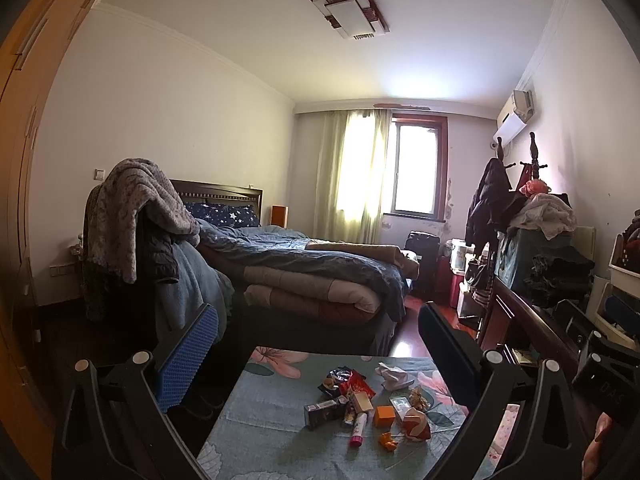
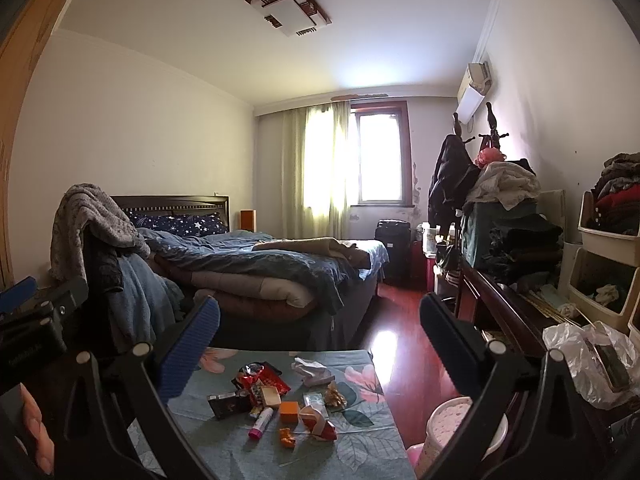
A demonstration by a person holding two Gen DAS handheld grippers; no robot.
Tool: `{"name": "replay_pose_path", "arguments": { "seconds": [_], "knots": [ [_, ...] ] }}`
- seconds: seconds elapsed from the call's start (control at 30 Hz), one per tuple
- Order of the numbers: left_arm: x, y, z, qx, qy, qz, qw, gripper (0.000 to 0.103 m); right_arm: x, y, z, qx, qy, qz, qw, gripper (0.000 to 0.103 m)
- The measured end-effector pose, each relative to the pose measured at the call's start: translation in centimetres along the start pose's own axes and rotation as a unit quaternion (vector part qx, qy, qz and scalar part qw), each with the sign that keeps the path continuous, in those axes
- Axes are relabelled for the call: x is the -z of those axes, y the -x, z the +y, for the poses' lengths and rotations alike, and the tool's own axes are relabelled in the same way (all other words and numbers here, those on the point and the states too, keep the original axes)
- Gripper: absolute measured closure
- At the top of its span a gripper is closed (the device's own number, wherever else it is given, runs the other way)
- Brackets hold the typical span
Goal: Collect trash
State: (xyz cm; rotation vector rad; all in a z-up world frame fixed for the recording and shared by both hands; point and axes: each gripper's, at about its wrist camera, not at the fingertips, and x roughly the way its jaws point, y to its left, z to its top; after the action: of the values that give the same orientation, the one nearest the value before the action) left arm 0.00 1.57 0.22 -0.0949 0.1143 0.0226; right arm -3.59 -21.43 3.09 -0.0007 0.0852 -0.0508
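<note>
The left gripper [image 1: 316, 344], black with a blue ridged pad on one finger, is spread wide and holds nothing; it hangs above the near edge of a small table covered in a grey-green cloth printed with pink flowers [image 1: 256, 412]. The right gripper [image 2: 320, 334], of the same build, is likewise spread wide and empty over the same table. Between the fingers of both lies the trash, gathered in a loose heap near the middle of the cloth: a crumpled red and black snack wrapper [image 1: 343, 381], a wad of white tissue [image 1: 390, 374] just behind it, a small dark rectangular carton [image 1: 322, 411] lying on its side, a white tube with a pink cap [image 1: 358, 430], a small orange box [image 1: 385, 416], a crushed orange and white packet [image 1: 416, 424] and a few orange scraps [image 1: 388, 440] closest to the camera. In the right wrist view, a round white bin with a pale pink dotted lining [image 2: 452, 428] stands on the red wooden floor just beside the table's right edge; nothing can be made out inside it. Further right, a crumpled clear plastic bag [image 2: 576, 364] rests on a dark wooden cabinet, and cream stacking bins [image 2: 604, 276] hold folded clothes. An unmade bed with blue bedding [image 2: 260, 264] stands beyond the table.
</note>
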Motion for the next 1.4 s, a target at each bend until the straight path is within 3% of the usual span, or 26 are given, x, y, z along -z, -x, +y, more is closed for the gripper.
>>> {"name": "replay_pose_path", "arguments": {
  "seconds": [0.9,1.23,1.4],
  "knots": [
    [0.6,-1.4,-0.5,0.000,-0.005,0.020,0.9998,0.004,1.1,-2.1,-0.1,-0.007,-0.007,0.028,1.000,0.003],
    [2.5,-4.5,0.0,-0.003,-0.002,0.055,0.9985,0.004,3.6,-5.8,-0.9,-0.010,-0.019,0.060,0.998,0.003],
    [5.7,-8.2,1.5,0.001,0.015,0.112,0.9936,0.004,7.0,-9.7,-1.4,-0.019,-0.021,0.117,0.993,0.003]
  ]
}}
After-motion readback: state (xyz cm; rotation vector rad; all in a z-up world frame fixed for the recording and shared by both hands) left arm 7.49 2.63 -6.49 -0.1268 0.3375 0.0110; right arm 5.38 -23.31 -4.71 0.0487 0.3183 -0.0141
